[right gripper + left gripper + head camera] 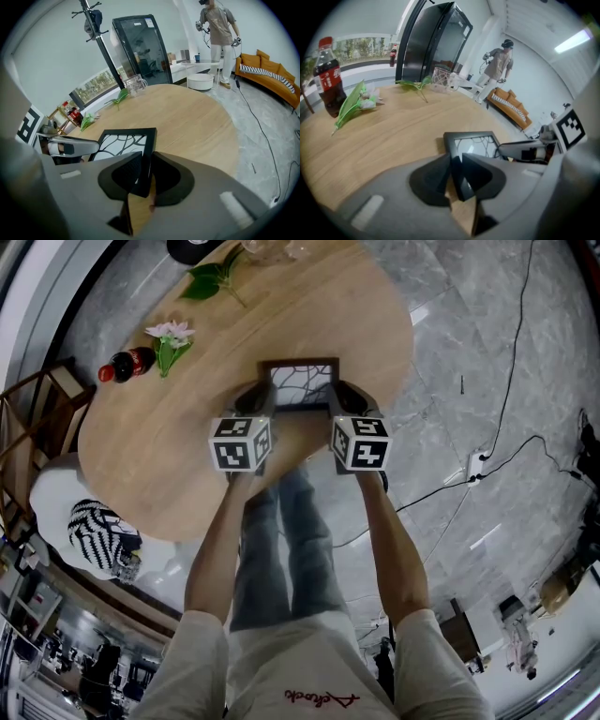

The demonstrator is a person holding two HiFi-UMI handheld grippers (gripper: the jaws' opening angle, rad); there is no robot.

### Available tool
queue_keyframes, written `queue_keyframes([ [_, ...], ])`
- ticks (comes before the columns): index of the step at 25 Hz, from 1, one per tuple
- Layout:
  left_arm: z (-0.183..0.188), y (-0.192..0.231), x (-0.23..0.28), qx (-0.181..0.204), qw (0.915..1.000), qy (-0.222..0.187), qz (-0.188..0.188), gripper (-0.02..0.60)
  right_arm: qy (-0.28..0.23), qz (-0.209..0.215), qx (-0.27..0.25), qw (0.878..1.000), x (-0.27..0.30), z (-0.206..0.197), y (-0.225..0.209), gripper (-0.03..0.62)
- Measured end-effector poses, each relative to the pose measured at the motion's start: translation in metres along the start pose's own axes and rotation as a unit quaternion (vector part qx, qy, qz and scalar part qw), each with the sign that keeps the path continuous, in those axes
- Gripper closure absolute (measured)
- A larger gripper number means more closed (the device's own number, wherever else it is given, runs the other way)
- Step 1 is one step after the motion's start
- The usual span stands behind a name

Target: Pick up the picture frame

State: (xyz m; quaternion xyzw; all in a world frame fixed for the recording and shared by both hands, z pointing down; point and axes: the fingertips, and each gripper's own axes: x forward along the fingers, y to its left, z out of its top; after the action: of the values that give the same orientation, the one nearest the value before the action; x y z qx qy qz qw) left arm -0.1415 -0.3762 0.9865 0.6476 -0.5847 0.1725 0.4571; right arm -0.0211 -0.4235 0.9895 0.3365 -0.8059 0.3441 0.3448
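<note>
Clamping both side edges: picture frame [300,385]

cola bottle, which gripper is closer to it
Left. The left gripper grips the picture frame by its edge toward the cola bottle; the right gripper grips the opposite edge, farther away.

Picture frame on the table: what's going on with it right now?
A person holds a gripper in each hand. The left gripper and right gripper each have their fingers closed on opposite side edges of the black rectangular picture frame, near the edge of the oval wooden table. Whether it has left the tabletop isn't clear.
</note>
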Motion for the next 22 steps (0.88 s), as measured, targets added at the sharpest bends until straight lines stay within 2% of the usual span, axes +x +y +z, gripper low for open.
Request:
queue_keyframes([
  [6,0.004,-0.002,-0.007,0.001,1.0000,-0.009,-0.001,0.502,-0.009,-0.003,-0.004,1.000,-0.008,0.006,0.004,0.517],
  [10,0.020,-0.007,-0.018,0.008,0.9996,-0.026,-0.002,0.502,-0.032,-0.008,-0.010,0.999,-0.020,0.022,0.010,0.517],
  [22,0.113,-0.045,-0.094,0.051,0.9932,-0.105,-0.008,0.502,-0.123,-0.021,-0.037,0.991,-0.102,0.114,0.044,0.517],
])
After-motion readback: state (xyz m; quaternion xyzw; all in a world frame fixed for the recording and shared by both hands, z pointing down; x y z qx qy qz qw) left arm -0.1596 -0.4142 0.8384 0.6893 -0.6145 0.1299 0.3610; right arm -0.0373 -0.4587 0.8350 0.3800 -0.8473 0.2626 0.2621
